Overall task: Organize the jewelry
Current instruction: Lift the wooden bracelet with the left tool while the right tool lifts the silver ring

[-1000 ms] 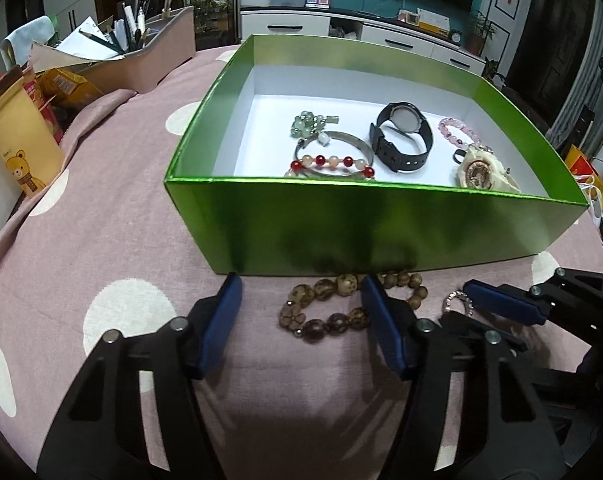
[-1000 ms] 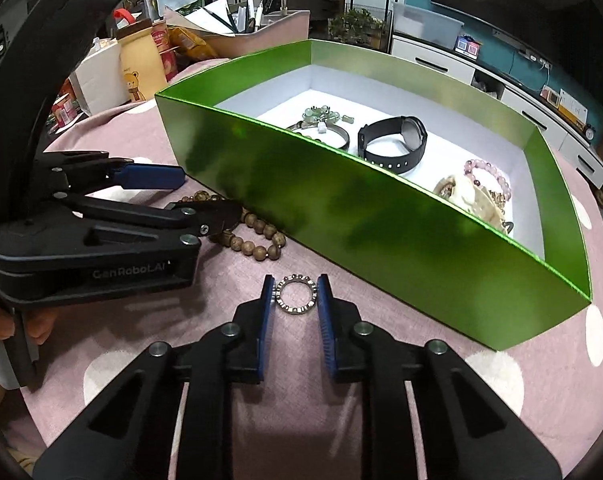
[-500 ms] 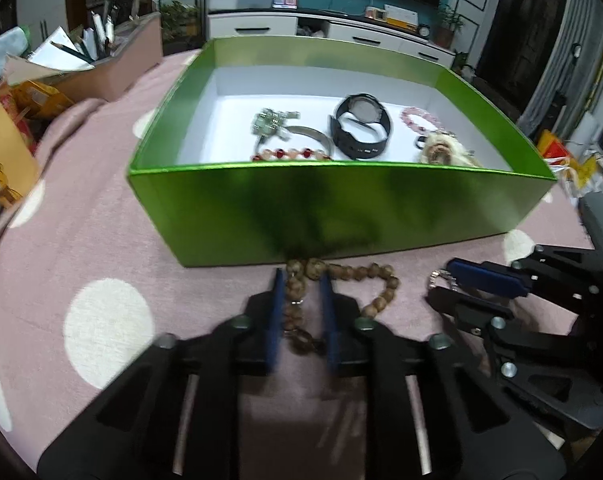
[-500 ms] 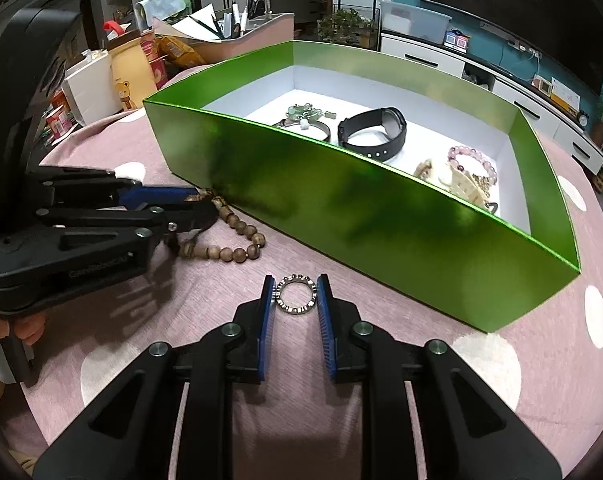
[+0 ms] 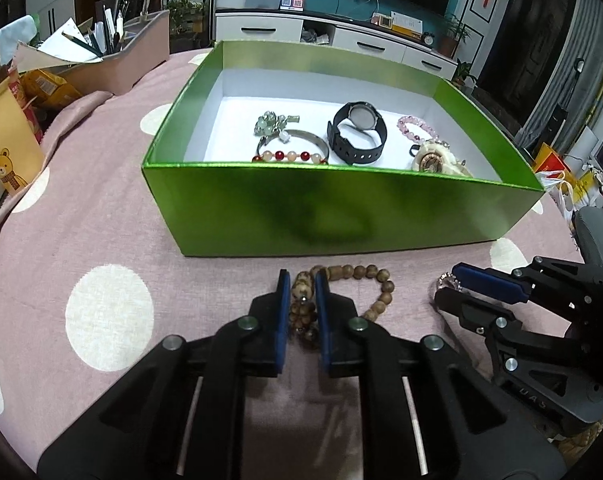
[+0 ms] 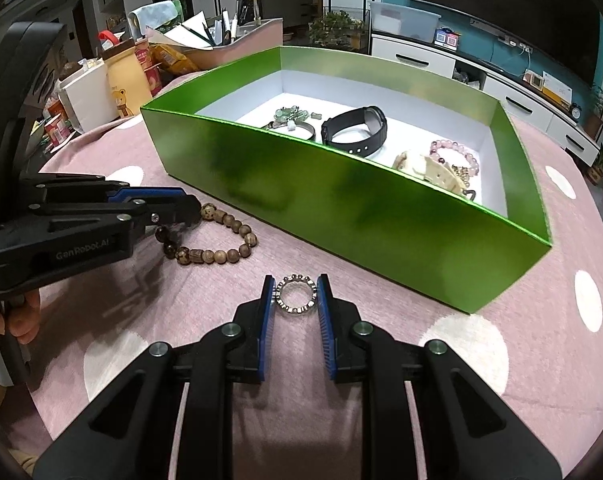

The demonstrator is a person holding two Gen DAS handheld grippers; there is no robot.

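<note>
A green box (image 5: 341, 216) (image 6: 341, 200) with a white inside holds a black watch (image 5: 357, 132) (image 6: 355, 130), a red-and-cream bead bracelet (image 5: 289, 157), a green stone piece (image 5: 271, 124), a pink bead bracelet (image 5: 415, 128) and a cream ornament (image 5: 437, 162). My left gripper (image 5: 303, 280) (image 6: 189, 210) is shut on a brown wooden bead bracelet (image 5: 343, 288) (image 6: 217, 240), its free loop trailing to the right in front of the box. My right gripper (image 6: 296, 294) (image 5: 447, 290) is shut on a small silver beaded ring (image 6: 296, 294) just above the cloth.
A pink polka-dot tablecloth (image 5: 101, 240) covers the round table. At the far left stand a yellow bear-print bag (image 5: 5, 140), snack packets and a pink pen holder (image 5: 125, 64). A TV cabinet (image 5: 341, 40) is behind the table.
My left gripper closed from wide open onto the wooden bead bracelet and pulled it up at one end. My right gripper kept its hold on the silver ring and lifted slightly.
</note>
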